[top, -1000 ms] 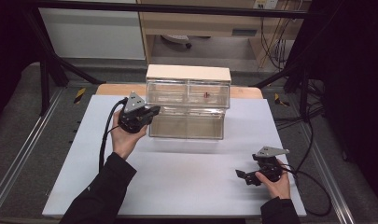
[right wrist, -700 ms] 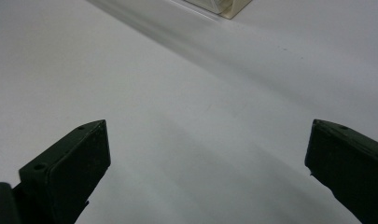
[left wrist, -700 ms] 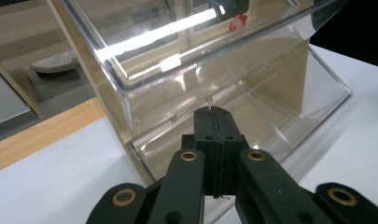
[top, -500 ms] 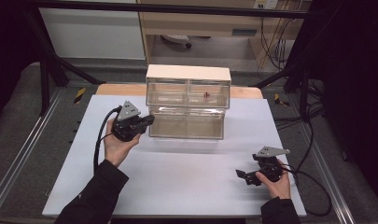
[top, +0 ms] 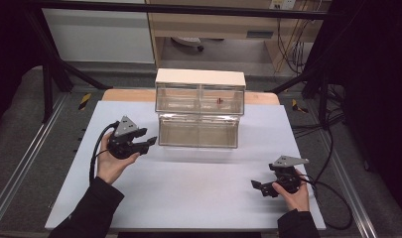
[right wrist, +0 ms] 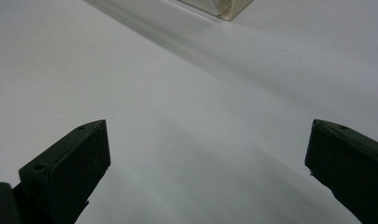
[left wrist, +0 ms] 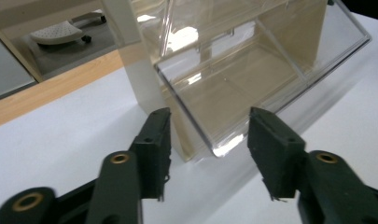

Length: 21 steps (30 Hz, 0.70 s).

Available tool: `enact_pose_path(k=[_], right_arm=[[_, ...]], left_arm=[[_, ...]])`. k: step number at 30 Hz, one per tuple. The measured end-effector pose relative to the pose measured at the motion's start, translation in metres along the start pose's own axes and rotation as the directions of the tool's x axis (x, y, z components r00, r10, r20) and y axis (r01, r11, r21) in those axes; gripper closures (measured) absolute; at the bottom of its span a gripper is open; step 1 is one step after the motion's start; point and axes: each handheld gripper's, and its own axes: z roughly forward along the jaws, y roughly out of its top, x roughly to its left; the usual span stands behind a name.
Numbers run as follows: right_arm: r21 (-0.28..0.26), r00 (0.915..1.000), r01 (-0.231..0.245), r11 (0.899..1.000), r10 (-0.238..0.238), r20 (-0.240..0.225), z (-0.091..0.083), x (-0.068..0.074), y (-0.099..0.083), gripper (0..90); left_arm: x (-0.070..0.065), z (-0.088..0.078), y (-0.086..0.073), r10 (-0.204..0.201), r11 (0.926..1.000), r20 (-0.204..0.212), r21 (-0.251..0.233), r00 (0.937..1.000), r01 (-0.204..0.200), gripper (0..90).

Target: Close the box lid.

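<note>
Left gripper (top: 148,144) pulled back from drawer (top: 198,131), jaws just opening, spread, nothing between; right gripper (top: 262,188) spread, idle; next likely re-grip drawer front

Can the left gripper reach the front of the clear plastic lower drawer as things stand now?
Probably yes: the left gripper, jaws just opened and empty, sits beside the clear plastic lower drawer, with bare white table between.
</note>
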Motion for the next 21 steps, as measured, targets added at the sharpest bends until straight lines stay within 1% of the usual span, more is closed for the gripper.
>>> enact_pose_path(k=[3,7,8,14,16,21], right_arm=[[-0.001,1.0000,0.002,1.000,-0.002,0.000,0.000,0.000,0.000,0.9],[0.001,1.0000,0.000,1.000,0.000,-0.002,0.000,0.000,0.000,0.9],[0.001,1.0000,0.007,1.000,-0.007,0.000,0.000,0.000,0.000,0.9],[0.003,1.0000,0.005,1.000,-0.005,-0.002,0.000,0.000,0.000,0.8],[0.003,1.0000,0.006,1.000,-0.006,-0.003,0.000,0.000,0.000,0.8],[0.006,1.0000,0.007,1.000,-0.007,-0.003,0.000,0.000,-0.001,0.8]], left_arm=[[0.001,-0.001,-0.010,-0.017,0.9998,-0.014,0.011,0.9998,0.017,37.4],[0.005,-0.002,-0.023,-0.038,0.9990,-0.014,0.025,0.9992,0.038,27.1],[0.005,-0.002,-0.027,-0.043,0.9988,-0.015,0.024,0.9990,0.043,25.4],[0.006,-0.004,-0.051,-0.064,0.9969,-0.017,0.045,0.9978,0.065,15.1],[0.006,-0.004,-0.059,-0.061,0.9967,-0.023,0.053,0.9979,0.062,12.2],[0.007,-0.007,-0.077,-0.060,0.9954,-0.022,0.074,0.9980,0.061,8.5]])
